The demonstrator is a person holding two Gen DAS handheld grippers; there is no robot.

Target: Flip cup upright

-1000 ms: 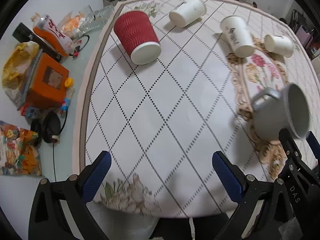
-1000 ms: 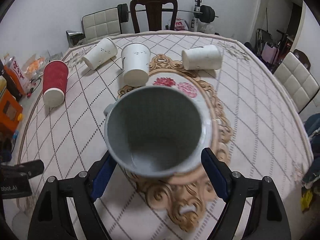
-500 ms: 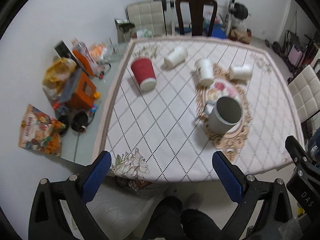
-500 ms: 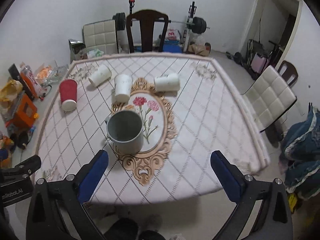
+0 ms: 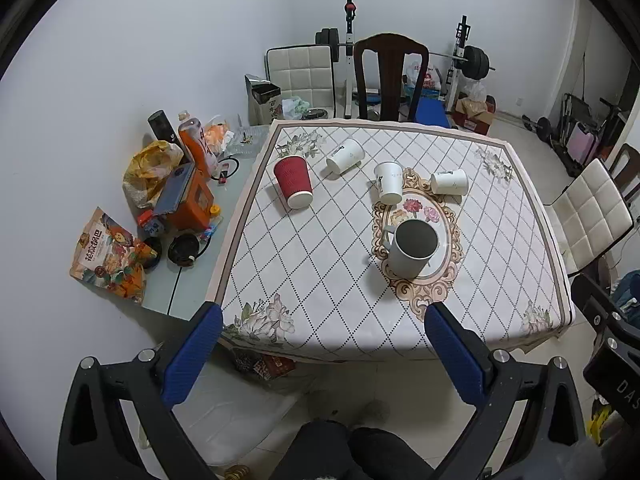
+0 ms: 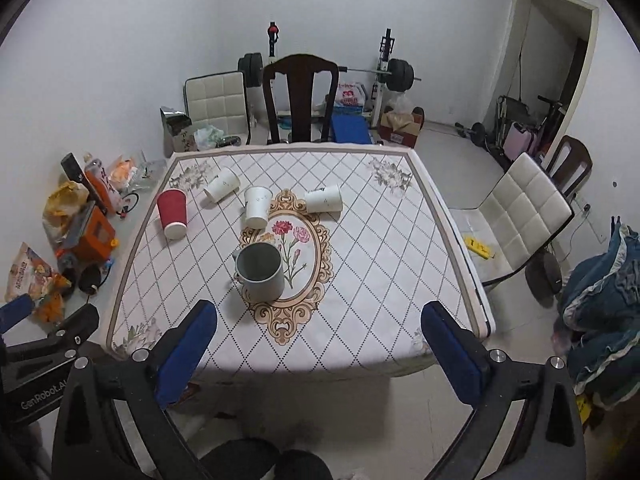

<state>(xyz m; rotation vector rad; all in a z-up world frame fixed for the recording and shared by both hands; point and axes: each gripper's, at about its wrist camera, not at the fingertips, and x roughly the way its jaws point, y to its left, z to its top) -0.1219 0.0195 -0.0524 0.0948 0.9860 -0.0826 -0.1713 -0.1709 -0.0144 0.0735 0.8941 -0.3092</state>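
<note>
While both tools hang above the floor short of the table's near edge, the left gripper (image 5: 322, 334) holds its blue-padded fingers (image 5: 192, 354) wide apart with nothing between them, and the right gripper (image 6: 318, 334) is spread just as wide and equally empty. Beyond them stands the square table with a white diamond-patterned cloth (image 6: 384, 280). On the ornate oval medallion (image 6: 316, 256) near the cloth's middle, toward its left side, the grey enamel mug with a handle (image 6: 261, 271) stands upright, mouth up, touching neither tool. Farther back, four paper cups lie on their sides in a loose row: a red ribbed paper cup (image 6: 173, 213) near the left edge, a white paper cup (image 6: 222, 189) beside it toward the far left corner, another white paper cup (image 6: 257, 207) at the medallion's far rim, and a third white one (image 6: 324, 199) just right of that. Past the far edge stands a dark wooden chair (image 6: 301, 96). Along the left edge, off the cloth, sit an orange box (image 5: 191, 204) and a printed snack bag (image 5: 108, 256).
</note>
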